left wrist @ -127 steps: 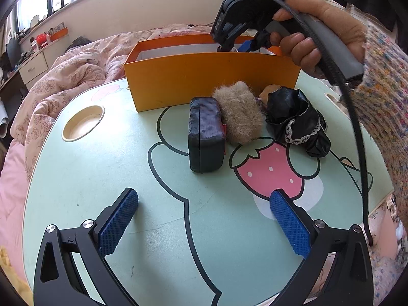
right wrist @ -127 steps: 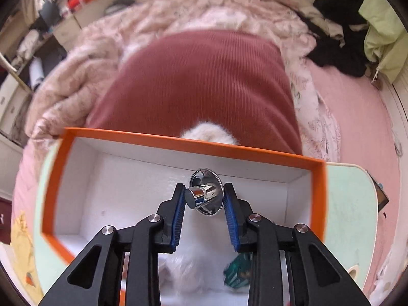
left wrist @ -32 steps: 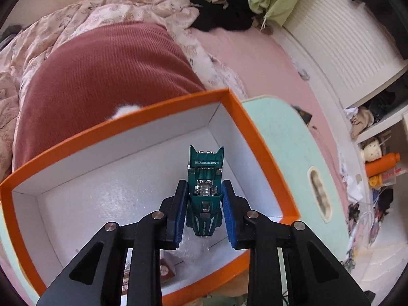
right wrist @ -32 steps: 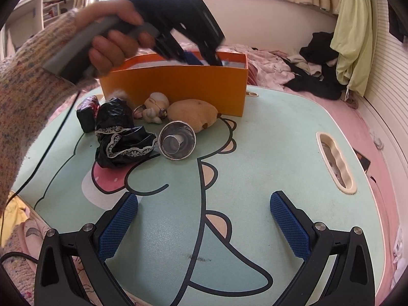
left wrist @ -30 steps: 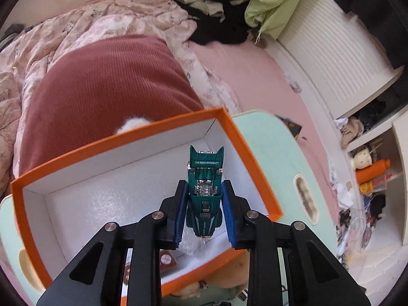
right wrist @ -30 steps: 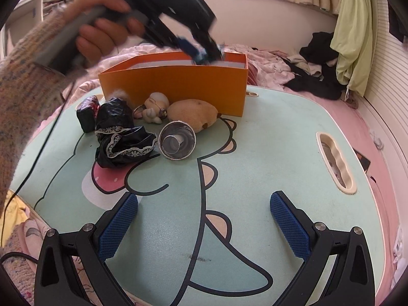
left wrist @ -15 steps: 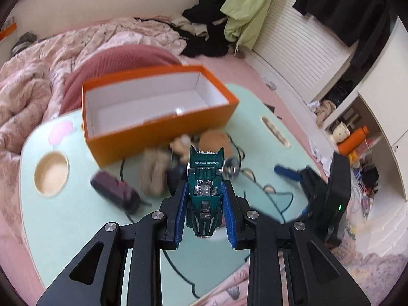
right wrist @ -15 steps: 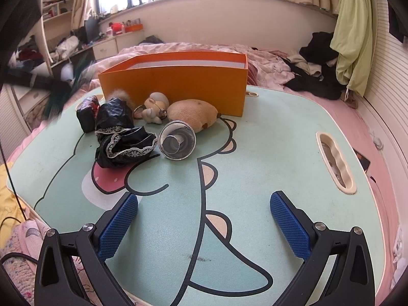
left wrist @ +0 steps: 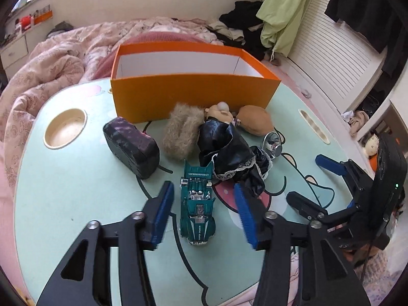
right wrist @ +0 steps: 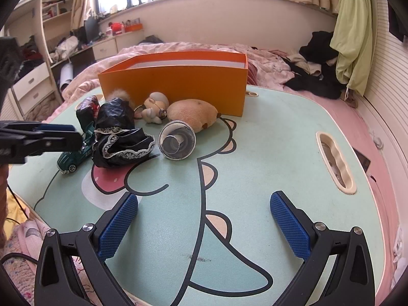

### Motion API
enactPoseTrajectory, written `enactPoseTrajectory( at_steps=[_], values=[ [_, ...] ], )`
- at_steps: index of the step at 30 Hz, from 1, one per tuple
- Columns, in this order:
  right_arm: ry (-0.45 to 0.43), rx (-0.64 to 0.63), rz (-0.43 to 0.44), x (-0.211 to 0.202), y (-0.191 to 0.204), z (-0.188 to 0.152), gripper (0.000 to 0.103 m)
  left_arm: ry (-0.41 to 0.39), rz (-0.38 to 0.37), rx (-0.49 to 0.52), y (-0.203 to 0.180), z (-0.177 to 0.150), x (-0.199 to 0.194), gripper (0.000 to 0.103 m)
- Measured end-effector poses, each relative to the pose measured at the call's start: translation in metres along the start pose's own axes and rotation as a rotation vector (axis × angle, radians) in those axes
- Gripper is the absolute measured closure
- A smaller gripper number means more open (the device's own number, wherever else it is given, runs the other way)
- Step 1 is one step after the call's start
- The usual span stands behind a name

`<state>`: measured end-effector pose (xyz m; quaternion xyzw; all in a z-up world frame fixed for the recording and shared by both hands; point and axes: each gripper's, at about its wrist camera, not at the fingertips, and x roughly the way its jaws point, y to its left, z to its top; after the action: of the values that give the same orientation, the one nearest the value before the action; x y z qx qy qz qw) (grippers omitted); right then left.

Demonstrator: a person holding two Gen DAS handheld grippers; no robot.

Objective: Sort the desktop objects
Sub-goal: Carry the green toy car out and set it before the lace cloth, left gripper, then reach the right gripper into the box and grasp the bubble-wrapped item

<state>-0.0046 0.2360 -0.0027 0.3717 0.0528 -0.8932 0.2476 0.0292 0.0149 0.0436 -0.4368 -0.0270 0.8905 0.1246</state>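
A green toy car [left wrist: 197, 204] stands on the mint table [left wrist: 76, 191], between the blue pads of my left gripper [left wrist: 203, 187]. The jaws are opening and neither pad touches the car. From the right wrist view the car [right wrist: 74, 158] sits at the far left, beside the left gripper [right wrist: 51, 132]. My right gripper [right wrist: 203, 197] is open over bare table near the front edge, with nothing in it. The orange box [left wrist: 193, 91] stands at the back of the table.
In front of the box lie a dark pouch [left wrist: 132, 145], a fur puff [left wrist: 181, 132], a small figurine [right wrist: 154, 108], a brown plush [right wrist: 193, 113], black lace cloth [right wrist: 119, 137] and a metal cup [right wrist: 177, 140]. A round recess [left wrist: 65, 127] and a slot [right wrist: 335, 163] are set into the tabletop.
My left gripper came back from above the box and down to the table's near side with the car. Its jaws have spread, and the car now rests on the table. The right gripper kept still.
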Motion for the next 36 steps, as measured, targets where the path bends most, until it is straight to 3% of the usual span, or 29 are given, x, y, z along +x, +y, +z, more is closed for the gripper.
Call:
enactPoseTrajectory(
  at_steps=[1, 3, 6, 13, 14, 15, 16, 20, 22, 25, 27, 29, 31, 34, 36],
  values=[
    [0.0, 0.0, 0.0, 0.0, 0.0, 0.0, 0.0, -0.02, 0.048, 0.016, -0.002, -0.005, -0.004, 0.019],
    [0.0, -0.001, 0.0, 0.0, 0.0, 0.0, 0.0, -0.03, 0.142, 0.065, -0.008, -0.018, -0.007, 0.019],
    [0.003, -0.001, 0.0, 0.0, -0.001, 0.0, 0.0, -0.028, 0.209, 0.121, -0.014, -0.034, -0.005, 0.019],
    [0.021, 0.048, -0.065, -0.006, -0.008, 0.014, 0.0, -0.039, 0.188, 0.09, -0.003, -0.038, 0.007, 0.012],
    [0.005, 0.065, -0.036, -0.012, -0.009, 0.023, 0.0, -0.034, 0.158, 0.065, 0.003, -0.038, 0.009, 0.011],
    [-0.007, 0.08, -0.004, -0.018, -0.011, 0.034, 0.0, -0.031, 0.14, 0.045, 0.008, -0.038, 0.011, 0.003],
    [-0.012, 0.085, 0.019, -0.023, -0.01, 0.048, 0.0, -0.03, 0.151, 0.037, 0.009, -0.037, 0.014, 0.0],
    [0.012, 0.073, 0.064, -0.025, -0.004, 0.117, 0.0, -0.038, 0.156, 0.032, 0.011, -0.037, 0.013, 0.0],
    [0.062, 0.088, 0.103, -0.015, -0.003, 0.153, 0.0, -0.04, 0.156, 0.032, 0.011, -0.037, 0.012, 0.0],
    [0.205, 0.091, 0.146, 0.022, 0.002, 0.2, 0.003, -0.041, 0.155, 0.032, 0.01, -0.038, 0.012, 0.0],
    [0.32, 0.085, 0.126, 0.055, 0.004, 0.214, 0.017, -0.041, 0.156, 0.032, 0.01, -0.038, 0.012, 0.0],
    [0.448, 0.092, 0.09, 0.091, 0.006, 0.216, 0.031, -0.041, 0.155, 0.032, 0.01, -0.038, 0.012, 0.0],
    [0.549, 0.091, 0.065, 0.12, 0.01, 0.208, 0.033, -0.043, 0.153, 0.032, 0.01, -0.037, 0.013, 0.0],
    [0.596, 0.141, 0.058, 0.142, 0.008, 0.199, 0.032, -0.045, 0.15, 0.032, 0.01, -0.038, 0.013, 0.0],
    [0.651, 0.168, 0.089, 0.151, 0.009, 0.194, 0.041, -0.047, 0.148, 0.032, 0.011, -0.037, 0.013, 0.0]
  ],
)
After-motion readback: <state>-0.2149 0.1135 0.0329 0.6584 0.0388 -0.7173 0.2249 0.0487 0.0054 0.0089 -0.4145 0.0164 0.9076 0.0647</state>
